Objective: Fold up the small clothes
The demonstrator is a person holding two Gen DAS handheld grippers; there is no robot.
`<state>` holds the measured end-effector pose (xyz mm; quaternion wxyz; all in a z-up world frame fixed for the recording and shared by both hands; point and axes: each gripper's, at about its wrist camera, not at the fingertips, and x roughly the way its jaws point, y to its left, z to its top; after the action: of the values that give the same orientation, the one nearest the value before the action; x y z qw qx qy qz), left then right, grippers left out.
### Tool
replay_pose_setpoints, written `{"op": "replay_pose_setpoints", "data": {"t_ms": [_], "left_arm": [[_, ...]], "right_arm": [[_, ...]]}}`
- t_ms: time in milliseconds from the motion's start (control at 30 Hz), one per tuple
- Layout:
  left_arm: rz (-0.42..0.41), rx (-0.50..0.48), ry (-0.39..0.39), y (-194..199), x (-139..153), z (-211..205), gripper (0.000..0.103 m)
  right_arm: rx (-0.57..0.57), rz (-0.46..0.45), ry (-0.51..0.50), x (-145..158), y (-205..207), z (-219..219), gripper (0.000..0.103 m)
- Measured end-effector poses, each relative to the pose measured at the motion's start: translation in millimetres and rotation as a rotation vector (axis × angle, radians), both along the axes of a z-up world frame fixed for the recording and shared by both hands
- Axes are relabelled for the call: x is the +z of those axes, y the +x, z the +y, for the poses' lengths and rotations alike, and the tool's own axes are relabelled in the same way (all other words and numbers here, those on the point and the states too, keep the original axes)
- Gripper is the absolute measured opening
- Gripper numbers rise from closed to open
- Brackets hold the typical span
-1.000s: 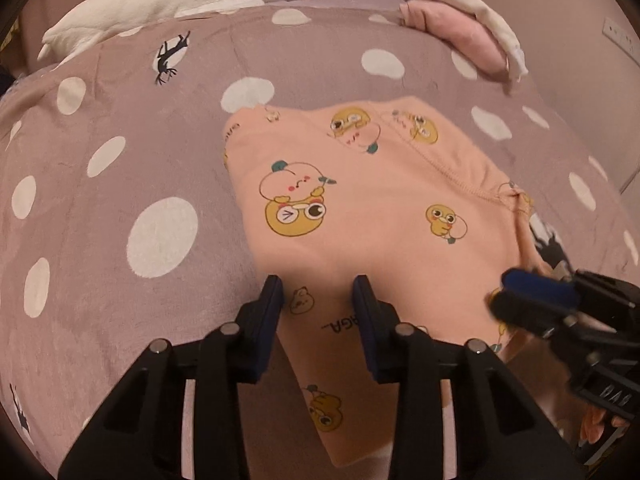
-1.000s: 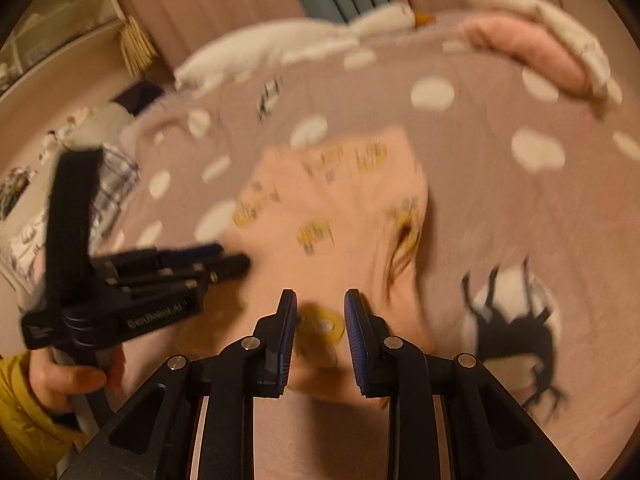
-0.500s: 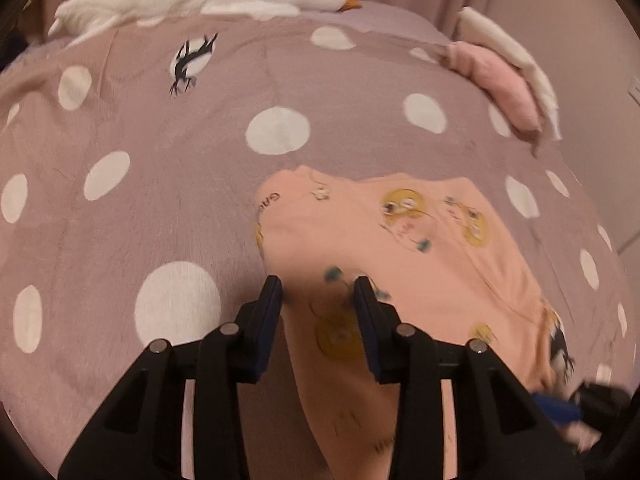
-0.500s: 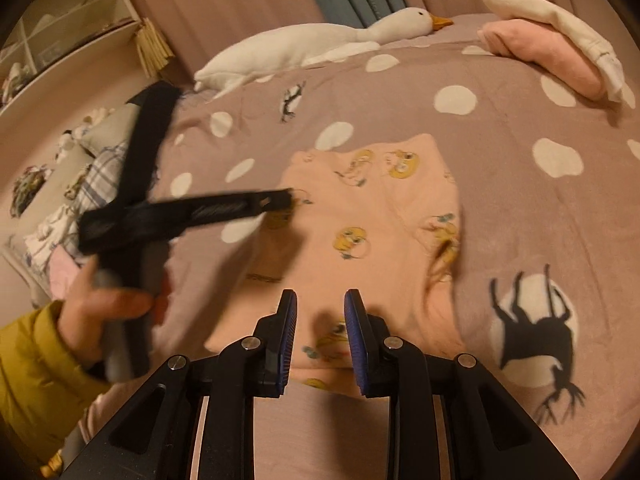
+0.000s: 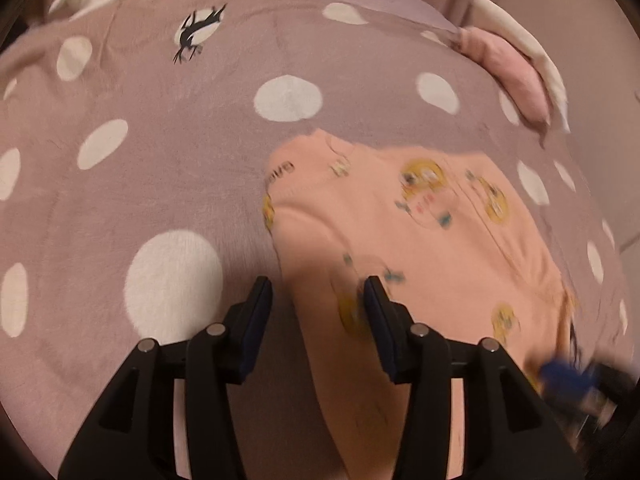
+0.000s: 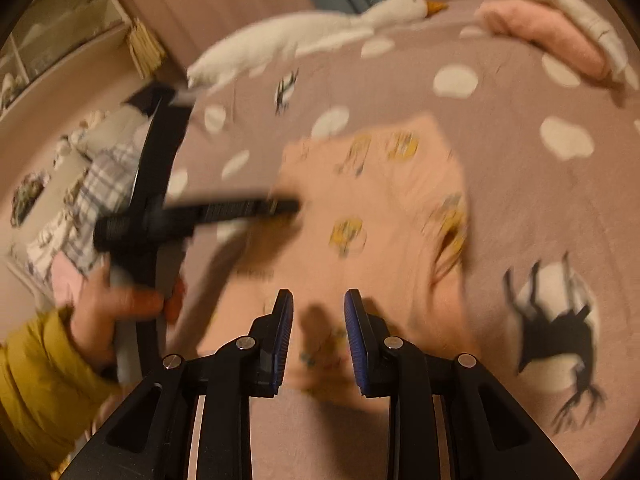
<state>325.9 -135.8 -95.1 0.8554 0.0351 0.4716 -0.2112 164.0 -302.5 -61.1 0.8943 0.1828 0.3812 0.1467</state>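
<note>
Shifted left since a second ago, left gripper (image 5: 318, 306) now straddles the left edge of the peach duck-print garment (image 5: 432, 240), flat on the dotted mauve blanket (image 5: 160, 140); jaws opening, gripping nothing. Right gripper (image 6: 319, 330) hovers narrow, empty. Pinch both layers at the edge, then fold.

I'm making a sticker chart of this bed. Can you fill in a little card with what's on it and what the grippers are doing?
Surface: spotted blanket
Clothes: peach garment with duck prints, lying spread out
Toy: white goose at the far end
Pile: pink and white cloths, far right
Left hand-held gripper: jaws opening over the garment's left edge, gripping nothing
Right hand-held gripper: open, above the garment's near edge
</note>
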Motion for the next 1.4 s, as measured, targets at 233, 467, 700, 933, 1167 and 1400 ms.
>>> {"op": "replay_pose_setpoints", "data": {"t_ms": [233, 467, 700, 933, 1167, 1400], "left_arm": [[-0.056, -0.099, 0.061, -56, -4, -4, 0.047], [-0.008, -0.094, 0.019, -61, -8, 11, 0.052], [0.016, -0.080, 0.007, -69, -9, 14, 0.056], [0.012, -0.059, 0.032, -67, -12, 17, 0.069], [0.021, -0.050, 0.039, -82, -10, 24, 0.070], [0.016, -0.060, 0.073, -99, 2, 27, 0.069]], "right_arm": [[-0.102, -0.010, -0.013, 15, 59, -19, 0.028], [-0.275, 0.167, -0.029, -17, 77, -48, 0.022], [-0.220, 0.067, -0.064, 3, 29, -40, 0.028], [-0.182, 0.123, -0.167, -10, 17, -23, 0.039], [-0.214, 0.164, -0.089, -15, -5, -40, 0.041], [-0.239, 0.161, -0.080, -4, -27, -51, 0.046]]}}
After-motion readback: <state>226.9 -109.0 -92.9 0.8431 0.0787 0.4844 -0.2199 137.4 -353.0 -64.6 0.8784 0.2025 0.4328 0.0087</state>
